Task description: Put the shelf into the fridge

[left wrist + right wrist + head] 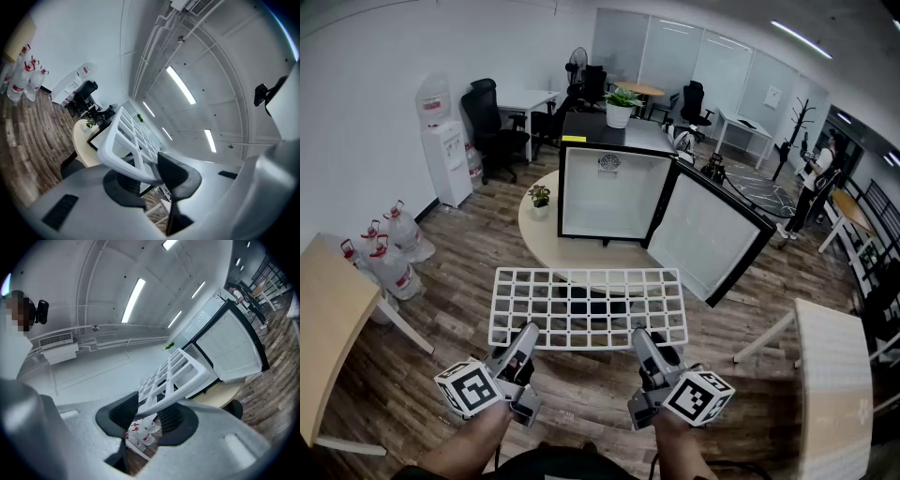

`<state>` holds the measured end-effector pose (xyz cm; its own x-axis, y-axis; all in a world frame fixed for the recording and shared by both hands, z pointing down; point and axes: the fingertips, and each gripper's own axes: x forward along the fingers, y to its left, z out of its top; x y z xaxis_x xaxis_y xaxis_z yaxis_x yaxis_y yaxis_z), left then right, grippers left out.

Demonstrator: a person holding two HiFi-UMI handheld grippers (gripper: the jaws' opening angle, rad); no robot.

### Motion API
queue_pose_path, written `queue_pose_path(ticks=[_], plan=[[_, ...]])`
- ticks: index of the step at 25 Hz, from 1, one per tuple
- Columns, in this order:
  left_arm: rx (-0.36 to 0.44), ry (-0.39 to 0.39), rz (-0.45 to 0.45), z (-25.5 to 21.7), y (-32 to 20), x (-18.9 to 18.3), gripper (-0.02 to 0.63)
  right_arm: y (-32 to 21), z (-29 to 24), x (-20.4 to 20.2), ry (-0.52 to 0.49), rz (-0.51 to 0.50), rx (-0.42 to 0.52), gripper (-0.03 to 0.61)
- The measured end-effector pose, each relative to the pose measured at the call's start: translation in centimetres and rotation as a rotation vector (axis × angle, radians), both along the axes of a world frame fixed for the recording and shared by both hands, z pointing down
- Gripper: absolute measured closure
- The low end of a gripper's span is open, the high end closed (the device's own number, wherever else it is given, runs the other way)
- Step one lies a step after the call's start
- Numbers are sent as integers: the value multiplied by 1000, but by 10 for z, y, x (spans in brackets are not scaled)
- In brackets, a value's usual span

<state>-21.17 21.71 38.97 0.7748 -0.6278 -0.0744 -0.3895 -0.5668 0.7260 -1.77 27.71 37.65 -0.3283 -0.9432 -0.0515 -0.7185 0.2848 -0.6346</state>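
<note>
Left tongs (528, 330) and right tongs (639, 336) are each pinching the near rim of the white grid shelf (586, 305), carrying it level at lower centre of the head view. Fridge (614, 187) is standing on the round tabletop (536, 225) at upper centre, its door (708, 230) hanging open at right. The shelf is sitting below the opening in frame.

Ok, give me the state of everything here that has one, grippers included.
fridge door: swung wide open.
fridge: upright on the round table, interior looks empty.
shelf: held level in the air, short of the fridge.
left gripper: shut on the shelf's near edge.
right gripper: shut on the shelf's near edge.
</note>
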Motion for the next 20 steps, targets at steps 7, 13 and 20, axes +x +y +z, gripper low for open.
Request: queue_pose_path(ticks=[7,13,20], plan=[[7,1,1,-8,-1,5,522,-1,-8,4,5,-1,2,454],[13,-1,-3,-11,5,10,522,2,-10,10,-2,-8,7,454],[32,-12,-3,-15,6,28,522,5,-10,28,-25,-12,22,454]])
